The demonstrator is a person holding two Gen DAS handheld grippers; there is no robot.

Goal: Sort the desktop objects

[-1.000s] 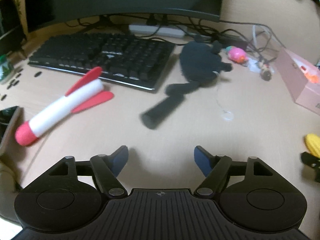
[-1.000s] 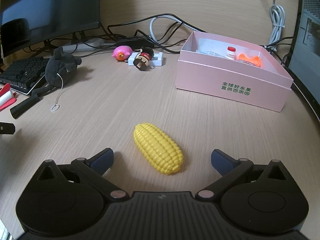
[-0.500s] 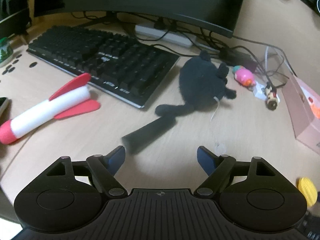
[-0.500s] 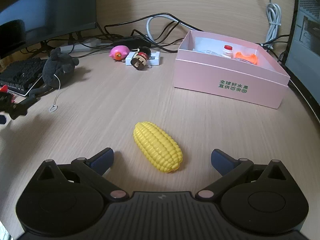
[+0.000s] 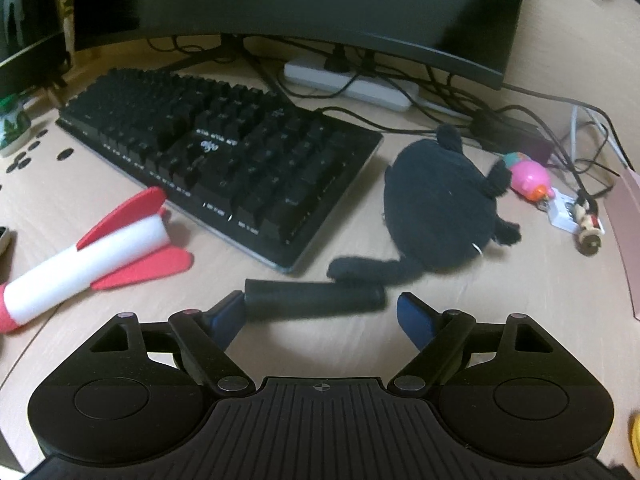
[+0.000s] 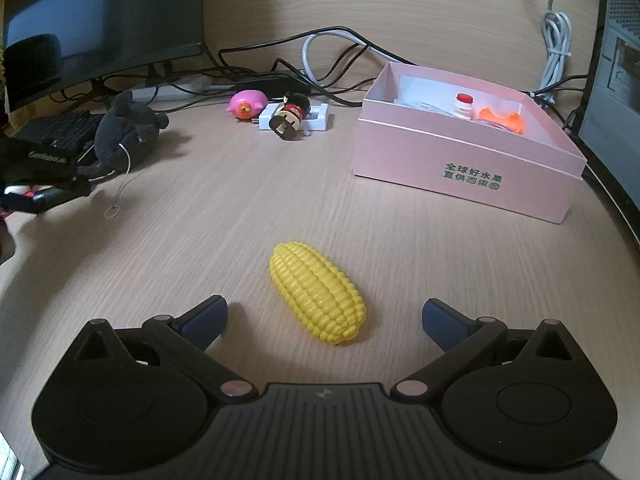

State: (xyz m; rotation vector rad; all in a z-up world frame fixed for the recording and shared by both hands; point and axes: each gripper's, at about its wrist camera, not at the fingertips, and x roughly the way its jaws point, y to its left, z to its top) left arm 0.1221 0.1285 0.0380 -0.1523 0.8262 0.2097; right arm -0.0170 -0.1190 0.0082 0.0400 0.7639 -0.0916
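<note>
My left gripper (image 5: 320,312) is open, low over the desk. A black cylinder (image 5: 314,295) lies crosswise just ahead of its fingertips, its left end touching the left finger. A black plush toy (image 5: 438,208) lies just beyond it. A red and white foam rocket (image 5: 86,260) lies to the left. My right gripper (image 6: 324,316) is open and empty. A yellow toy corn cob (image 6: 318,292) lies on the desk between and just ahead of its fingers. The pink box (image 6: 468,168) stands at the far right, holding a small bottle (image 6: 464,105) and an orange piece (image 6: 502,118).
A black keyboard (image 5: 216,160) and monitor (image 5: 304,4) fill the back left. A pink pig toy (image 6: 246,105), a small doll figure (image 6: 292,116) on a white block, a power strip (image 5: 352,85) and tangled cables lie at the back. A computer case (image 6: 620,80) stands at the right.
My left gripper has moved forward and lower, so the black cylinder now lies at its fingertips. The right gripper has barely moved; the corn stays in place.
</note>
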